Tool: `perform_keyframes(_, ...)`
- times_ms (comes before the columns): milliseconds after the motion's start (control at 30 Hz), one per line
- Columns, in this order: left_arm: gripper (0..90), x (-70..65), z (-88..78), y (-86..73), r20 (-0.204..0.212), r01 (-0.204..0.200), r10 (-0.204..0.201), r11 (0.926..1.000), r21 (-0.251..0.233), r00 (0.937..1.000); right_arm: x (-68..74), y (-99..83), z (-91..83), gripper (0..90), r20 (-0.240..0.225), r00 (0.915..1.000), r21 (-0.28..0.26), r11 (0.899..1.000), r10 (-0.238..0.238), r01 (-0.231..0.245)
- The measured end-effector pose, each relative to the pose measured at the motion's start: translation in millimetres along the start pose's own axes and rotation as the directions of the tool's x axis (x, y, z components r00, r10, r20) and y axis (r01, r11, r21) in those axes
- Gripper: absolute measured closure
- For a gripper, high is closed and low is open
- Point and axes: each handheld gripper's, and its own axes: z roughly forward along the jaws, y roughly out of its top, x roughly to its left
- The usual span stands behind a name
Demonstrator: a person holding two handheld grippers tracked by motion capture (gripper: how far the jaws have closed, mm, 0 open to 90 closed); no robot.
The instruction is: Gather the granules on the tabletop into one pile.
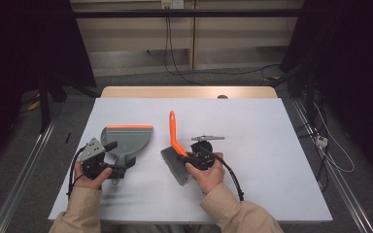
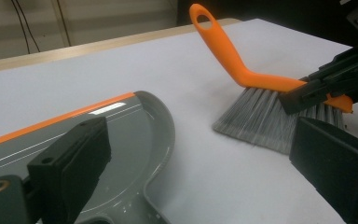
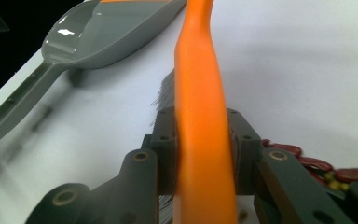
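Trouble most likely at the grip: right gripper (image 3: 200, 135) narrowed hard onto the brush (image 1: 175, 145), clamped across the smooth orange handle just above the bristles. Slick, rounded plastic between two flat pads, apt to twist or slide under a sideways sweeping push. Likely result: bristles rolling over instead of dragging, beans (image 3: 307, 161) skipped or flicked across the tabletop (image 1: 252, 126). Second risk at the dustpan (image 1: 126, 138): left gripper (image 1: 116, 156) standing wide at its handle, pads pressing on nothing visible. Light pan therefore free to skid at the first nudge of the brush, or to tip its lip up and let beans slip beneath. Third: hard, glossy, rounded beans, prone to rolling past the pan's edge if hit fast

Brush just right of the dustpan, near but apart, bristles down on the tabletop, looped handle end pointing away from the person. Beans beyond the brush, on the side away from the dustpan: dark red kidney shapes plus a few small yellowish-green ones. Dustpan of grey moulded plastic, shallow and scoop-shaped, orange strip along its straight front lip, flat on the tabletop. Bristles grey, fine, fanned, soft-looking. Tabletop pale, matte, smooth
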Motion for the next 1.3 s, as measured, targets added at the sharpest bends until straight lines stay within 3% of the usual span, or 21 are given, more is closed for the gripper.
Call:
perform_keyframes(433,5.2,-1.0,0.7,0.1,0.003,0.001,-0.001,1.0000,-0.001,1.0000,-16.5,-4.0,-18.9,69.7,0.047,0.9987,-0.013,1.000,0.017,-0.016)
perform_keyframes(1300,5.1,-2.6,2.6,0.0,0.003,-0.006,0.006,1.0000,0.007,1.0000,-40.4,-9.9,-43.7,69.7,0.089,0.9952,-0.034,0.999,0.042,-0.039)
